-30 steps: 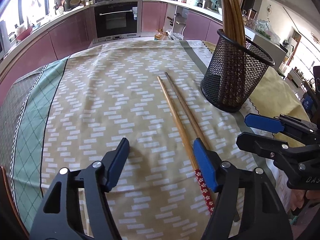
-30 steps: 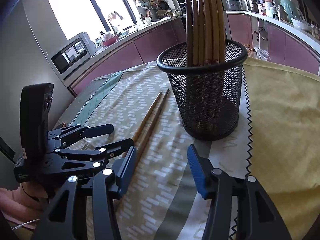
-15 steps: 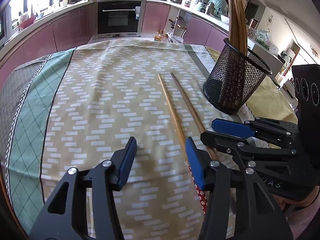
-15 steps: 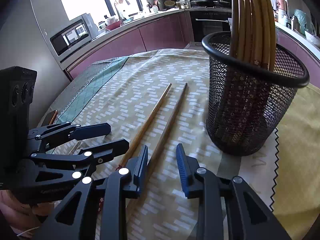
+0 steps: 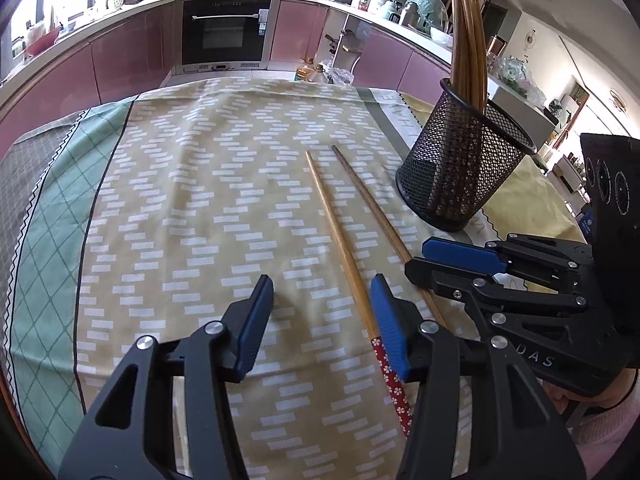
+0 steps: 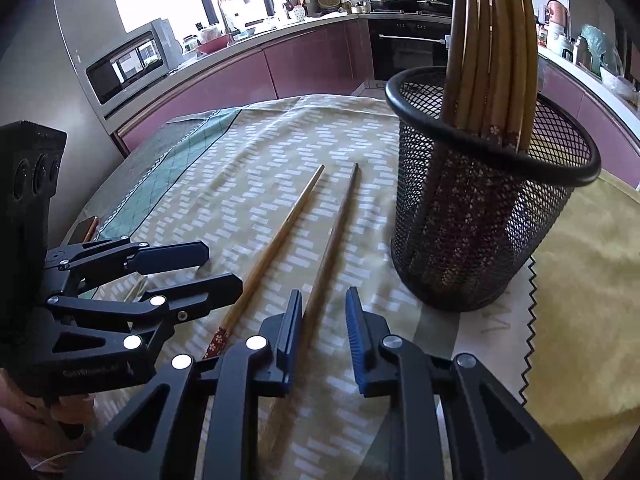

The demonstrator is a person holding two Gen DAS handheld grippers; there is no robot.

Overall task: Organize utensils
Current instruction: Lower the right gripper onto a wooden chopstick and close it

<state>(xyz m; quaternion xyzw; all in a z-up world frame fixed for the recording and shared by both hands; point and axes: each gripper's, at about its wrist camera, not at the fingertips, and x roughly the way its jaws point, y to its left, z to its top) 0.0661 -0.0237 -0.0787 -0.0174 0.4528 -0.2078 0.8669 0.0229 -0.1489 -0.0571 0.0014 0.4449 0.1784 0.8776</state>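
Note:
Two wooden chopsticks lie side by side on the patterned tablecloth: a lighter one point(image 5: 338, 228) point(image 6: 276, 240) with a red flowered end, and a darker one point(image 5: 372, 208) point(image 6: 332, 240). A black mesh holder point(image 5: 460, 172) point(image 6: 480, 216) stands to their right with several chopsticks upright in it. My left gripper point(image 5: 320, 320) is open just above the cloth, its right pad beside the lighter chopstick. My right gripper point(image 6: 320, 328) is open, its jaws straddling the darker chopstick near its thick end. Each gripper shows in the other's view, the left gripper point(image 6: 188, 268) and the right gripper point(image 5: 448, 260).
The tablecloth point(image 5: 180, 200) covers a round table; a yellow cloth point(image 6: 592, 300) lies under it at the right. Kitchen counters, an oven point(image 5: 222, 28) and a microwave point(image 6: 128, 64) stand beyond the table.
My right gripper has moved left from in front of the holder to over the darker chopstick, and its jaws have narrowed. My left gripper has narrowed and shifted slightly forward.

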